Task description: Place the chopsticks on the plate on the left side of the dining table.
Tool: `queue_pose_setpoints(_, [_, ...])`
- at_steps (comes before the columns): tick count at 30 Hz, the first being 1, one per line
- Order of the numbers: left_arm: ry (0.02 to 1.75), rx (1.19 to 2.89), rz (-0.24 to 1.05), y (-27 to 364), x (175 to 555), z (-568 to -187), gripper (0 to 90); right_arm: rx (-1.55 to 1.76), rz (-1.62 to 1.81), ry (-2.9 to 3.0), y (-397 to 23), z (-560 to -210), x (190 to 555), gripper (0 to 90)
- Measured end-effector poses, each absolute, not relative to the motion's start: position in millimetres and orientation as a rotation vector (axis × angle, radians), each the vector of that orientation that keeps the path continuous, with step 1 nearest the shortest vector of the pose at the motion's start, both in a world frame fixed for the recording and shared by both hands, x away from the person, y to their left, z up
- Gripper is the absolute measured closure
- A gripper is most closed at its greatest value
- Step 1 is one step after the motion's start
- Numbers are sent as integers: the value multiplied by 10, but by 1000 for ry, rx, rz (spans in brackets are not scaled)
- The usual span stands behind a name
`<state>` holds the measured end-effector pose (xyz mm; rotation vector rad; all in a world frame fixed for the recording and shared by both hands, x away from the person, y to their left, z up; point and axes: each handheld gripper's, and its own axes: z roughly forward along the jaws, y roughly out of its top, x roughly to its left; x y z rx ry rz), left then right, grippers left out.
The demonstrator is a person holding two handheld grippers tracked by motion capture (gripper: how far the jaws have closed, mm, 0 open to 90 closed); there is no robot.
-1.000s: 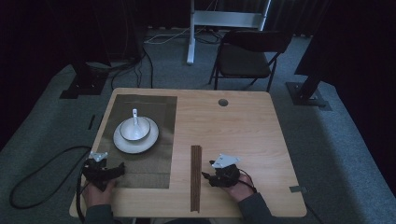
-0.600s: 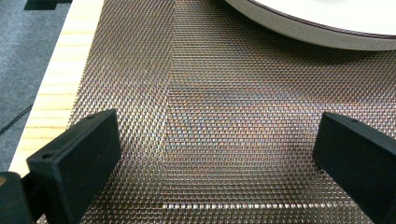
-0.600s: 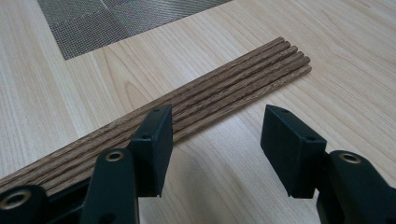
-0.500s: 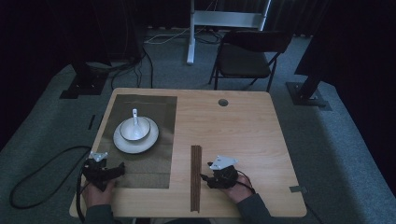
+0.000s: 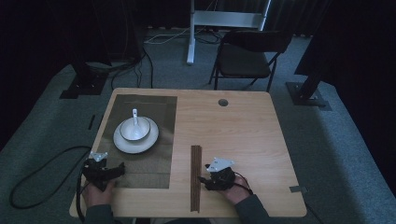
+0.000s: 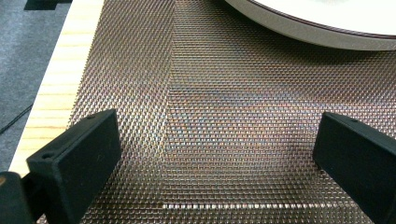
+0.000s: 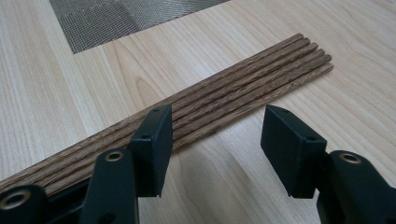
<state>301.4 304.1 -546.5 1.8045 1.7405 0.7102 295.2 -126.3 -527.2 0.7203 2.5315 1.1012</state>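
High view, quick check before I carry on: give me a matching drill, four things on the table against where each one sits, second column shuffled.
Things:
1. bowl
2. spoon
3. chopsticks
4. plate

Places:
A. on the bare wood, just left of the right gripper
B. directly on the mat
C. in the bowl
D. on the plate

Pairs: 1-D, 2-C, 3-A, 4-B

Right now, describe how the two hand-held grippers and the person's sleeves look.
Both are black. The left hand-held gripper and right hand-held gripper each have flat rectangular jaws with screw holes, and a pale grey three-cornered plate on top. A dark cable trails from the left one. The sleeves are dark grey.
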Motion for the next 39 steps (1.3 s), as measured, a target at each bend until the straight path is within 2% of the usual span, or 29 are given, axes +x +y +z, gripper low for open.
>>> queue_pose_setpoints(31, [1741, 1804, 710, 3041, 3014, -5465, 14, 722, 1048, 2563, -1192, -5398, 2971, 435])
queue_pose_setpoints(35, [1741, 1804, 710, 3041, 3014, -5465, 14, 736, 1037, 2560, -1200, -5403, 2982, 455])
queue_pose_setpoints(39, [1740, 1805, 710, 3041, 3014, -5465, 15, 749, 1030, 2551, -1217, -5404, 2995, 518])
